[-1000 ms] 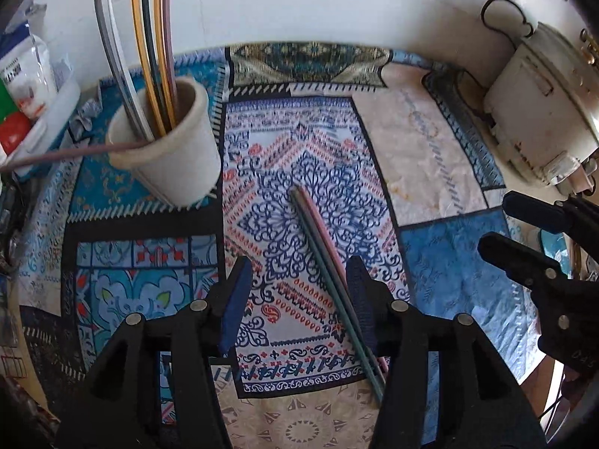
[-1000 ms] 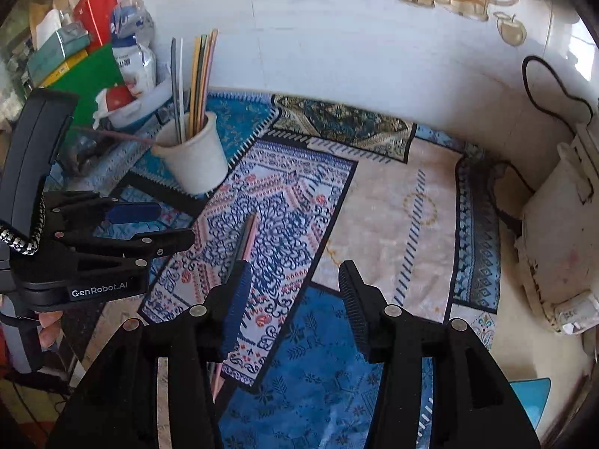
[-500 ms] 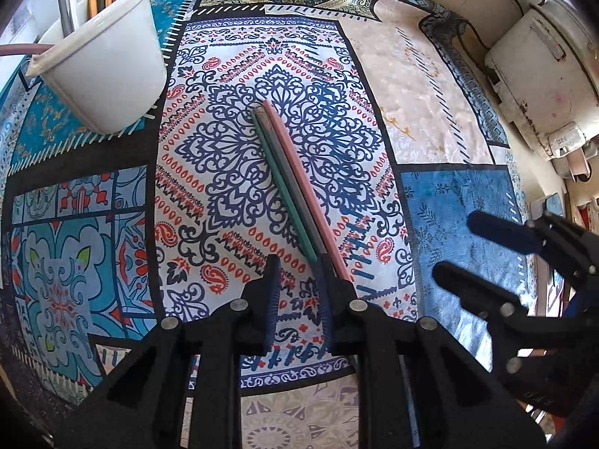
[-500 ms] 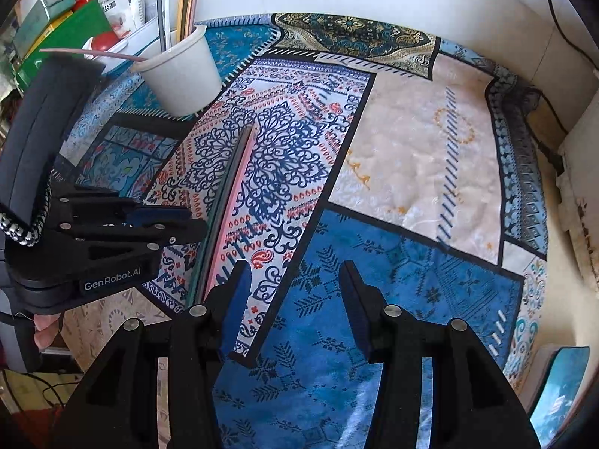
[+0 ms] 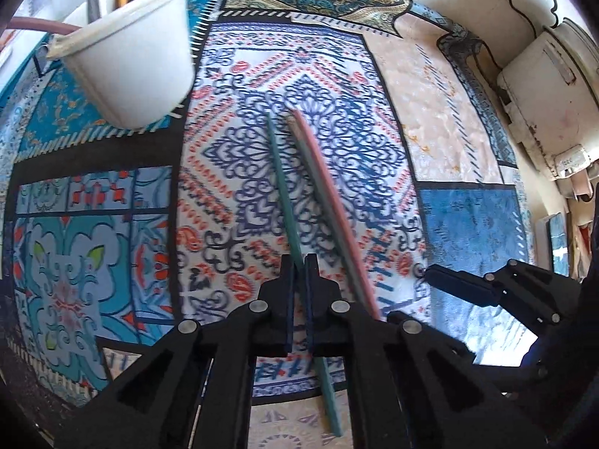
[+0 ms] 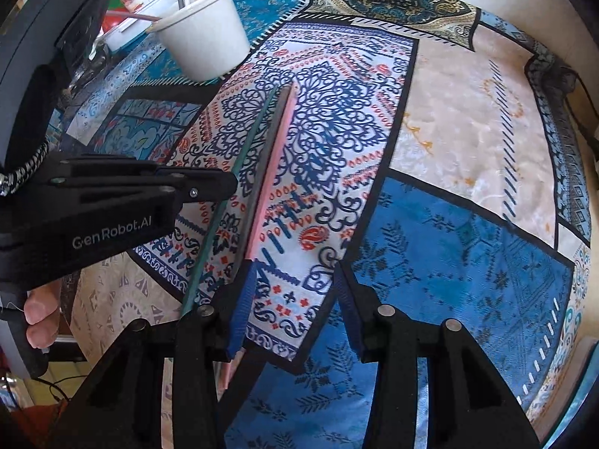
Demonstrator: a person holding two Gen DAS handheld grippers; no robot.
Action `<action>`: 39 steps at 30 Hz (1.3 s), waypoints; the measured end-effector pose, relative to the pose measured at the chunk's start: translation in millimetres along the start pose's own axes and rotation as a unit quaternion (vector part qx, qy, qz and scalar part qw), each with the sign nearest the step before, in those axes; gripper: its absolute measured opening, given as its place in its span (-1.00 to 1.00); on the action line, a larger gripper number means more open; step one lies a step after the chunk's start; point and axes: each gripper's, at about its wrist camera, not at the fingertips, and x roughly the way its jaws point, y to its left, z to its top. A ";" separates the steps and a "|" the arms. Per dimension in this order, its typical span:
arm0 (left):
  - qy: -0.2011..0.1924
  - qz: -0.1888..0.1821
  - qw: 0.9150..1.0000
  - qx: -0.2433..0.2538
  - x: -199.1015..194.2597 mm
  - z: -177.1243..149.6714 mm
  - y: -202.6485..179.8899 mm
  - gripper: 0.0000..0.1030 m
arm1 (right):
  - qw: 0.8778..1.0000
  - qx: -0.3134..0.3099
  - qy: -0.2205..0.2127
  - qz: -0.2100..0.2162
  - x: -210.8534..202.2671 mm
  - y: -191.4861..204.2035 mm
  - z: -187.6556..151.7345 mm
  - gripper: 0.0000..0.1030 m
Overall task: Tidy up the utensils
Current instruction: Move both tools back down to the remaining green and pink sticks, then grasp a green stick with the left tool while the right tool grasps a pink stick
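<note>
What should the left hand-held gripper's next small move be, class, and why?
Probably lift the green stick straight up. The left hand-held gripper has just closed on it, while the pink stick lies free beside it and the white cup, already holding sticks, stands ahead.

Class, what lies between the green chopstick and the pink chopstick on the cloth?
In the right wrist view, a dark grey chopstick lies between the green chopstick and the pink chopstick, against the pink one.

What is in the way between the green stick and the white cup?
Nothing visible. The left gripper is shut on the green stick, and only bare patterned cloth lies between it and the white cup.
</note>
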 end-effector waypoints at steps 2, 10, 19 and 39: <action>0.004 0.002 1.000 -0.004 -2.0 -2.0 9.6 -0.93 | 1.000 -0.007 0.000 -0.004 3.1 4.1 3.6 -0.36; 0.030 0.006 0.999 0.018 -7.9 -9.7 27.8 -0.93 | 0.999 -0.032 -0.002 -0.017 11.2 14.9 16.2 -0.37; 0.063 0.015 0.996 0.061 -10.6 -21.6 26.2 -0.89 | 0.997 -0.053 0.007 -0.056 12.9 4.6 18.7 -0.77; 0.055 0.001 0.996 0.065 -20.8 -34.7 57.6 -0.87 | 0.999 -0.025 0.025 -0.003 28.3 -11.1 69.1 -0.90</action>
